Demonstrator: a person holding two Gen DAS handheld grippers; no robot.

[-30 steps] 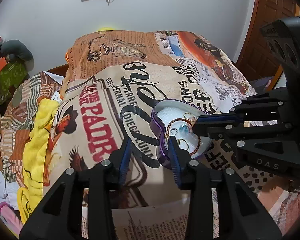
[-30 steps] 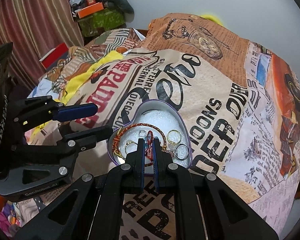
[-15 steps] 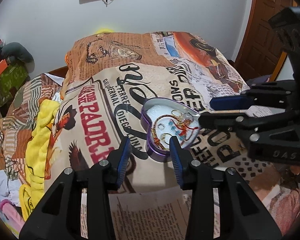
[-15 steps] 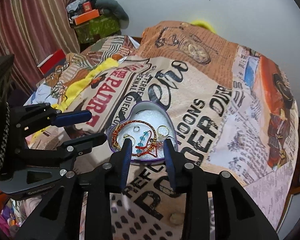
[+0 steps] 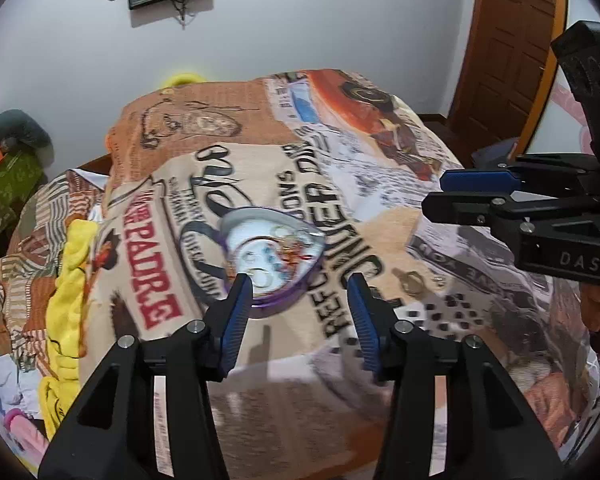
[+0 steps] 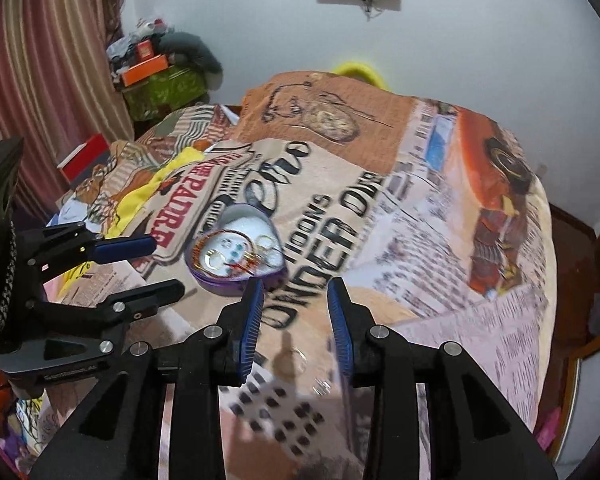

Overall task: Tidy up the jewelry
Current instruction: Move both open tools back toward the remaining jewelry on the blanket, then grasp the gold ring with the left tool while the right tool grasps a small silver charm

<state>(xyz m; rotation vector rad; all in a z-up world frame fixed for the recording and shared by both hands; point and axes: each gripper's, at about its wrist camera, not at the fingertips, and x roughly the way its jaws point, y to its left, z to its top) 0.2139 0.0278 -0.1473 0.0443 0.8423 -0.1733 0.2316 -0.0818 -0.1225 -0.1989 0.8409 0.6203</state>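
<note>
A purple heart-shaped tin with a white lining lies on the printed bedspread. It holds an orange bracelet, a red thread piece and several rings. A loose ring lies on the spread to the tin's right; it is faint in the right wrist view. My left gripper is open and empty, just short of the tin. My right gripper is open and empty, raised to the right of the tin.
A yellow cloth and mixed clothes lie at the bed's left edge. Boxes and a green bag are stacked in the far left corner by a striped curtain. A wooden door stands at the right.
My right gripper opened, let go of the red thread piece into the tin, and pulled back up and right. My left gripper opened wider and drew back a little.
</note>
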